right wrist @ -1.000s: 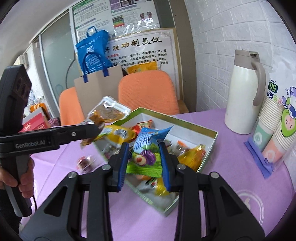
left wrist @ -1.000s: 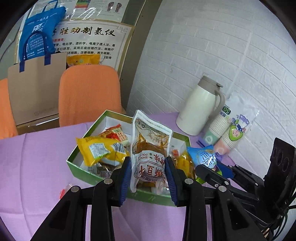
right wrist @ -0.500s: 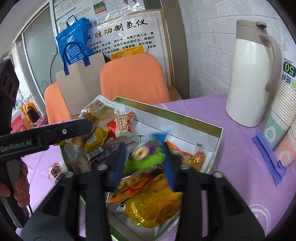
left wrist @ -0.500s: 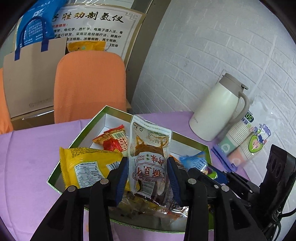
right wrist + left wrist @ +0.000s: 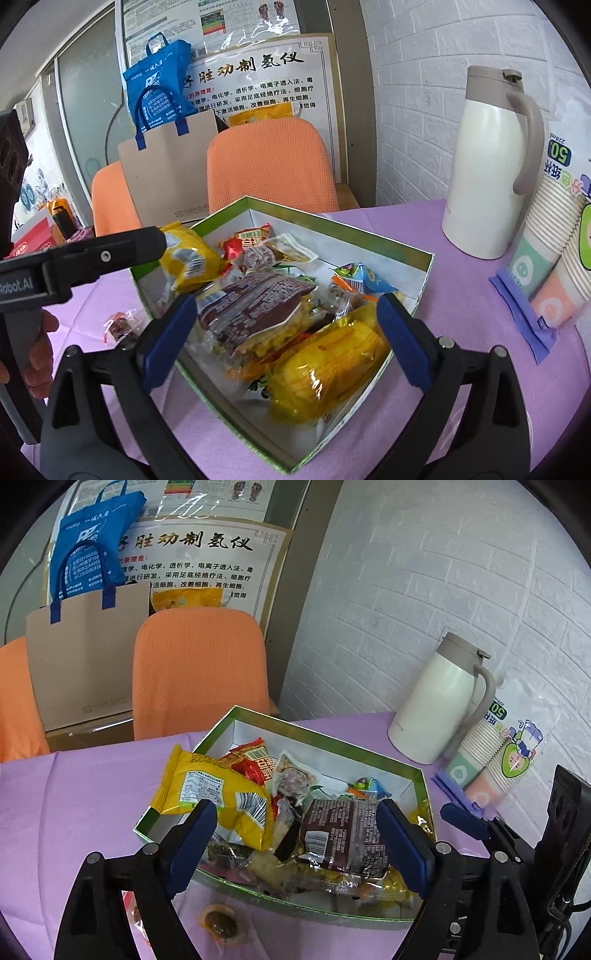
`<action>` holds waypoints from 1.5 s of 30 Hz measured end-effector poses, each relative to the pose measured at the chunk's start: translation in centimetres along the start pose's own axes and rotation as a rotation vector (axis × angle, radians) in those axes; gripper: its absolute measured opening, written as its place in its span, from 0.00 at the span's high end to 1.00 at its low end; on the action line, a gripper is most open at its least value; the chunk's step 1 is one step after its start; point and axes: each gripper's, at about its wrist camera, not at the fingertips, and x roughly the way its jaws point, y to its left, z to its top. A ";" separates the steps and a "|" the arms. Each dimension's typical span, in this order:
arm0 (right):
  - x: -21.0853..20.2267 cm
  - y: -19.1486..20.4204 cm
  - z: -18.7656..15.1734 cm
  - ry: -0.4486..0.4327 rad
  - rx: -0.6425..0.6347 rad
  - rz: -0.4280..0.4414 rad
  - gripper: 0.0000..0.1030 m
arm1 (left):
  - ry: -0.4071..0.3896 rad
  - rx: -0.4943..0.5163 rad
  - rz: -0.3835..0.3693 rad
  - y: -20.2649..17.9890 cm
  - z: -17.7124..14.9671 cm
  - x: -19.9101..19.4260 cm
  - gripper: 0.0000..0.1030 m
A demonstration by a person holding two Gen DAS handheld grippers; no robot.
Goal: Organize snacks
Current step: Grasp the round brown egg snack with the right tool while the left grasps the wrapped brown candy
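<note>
Two grippers hang over the green box (image 5: 236, 716) of snacks: the left gripper (image 5: 295, 843) is spreading wide, empty, above a brown packet (image 5: 341, 836), light and crinkly, best pinched at its seam. The right gripper (image 5: 284, 345), also opening, holds nothing above a slippery yellow pouch (image 5: 332, 365).

Right gripper (image 5: 284, 336) at lower frame, jaws opening, nothing gripped; green box (image 5: 424, 284) of snacks lies beneath.

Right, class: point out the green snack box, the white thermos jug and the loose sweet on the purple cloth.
Green snack box (image 5: 258, 897): left wrist view, on its near outer wall.
White thermos jug (image 5: 480, 177): right wrist view, on the middle of its body.
Loose sweet (image 5: 221, 925): left wrist view, on its brown centre.
</note>
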 end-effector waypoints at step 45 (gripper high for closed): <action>3.0 10.2 -6.9 0.273 -0.081 0.246 0.34 | 0.239 -0.020 0.075 10.9 -8.7 1.5 0.40</action>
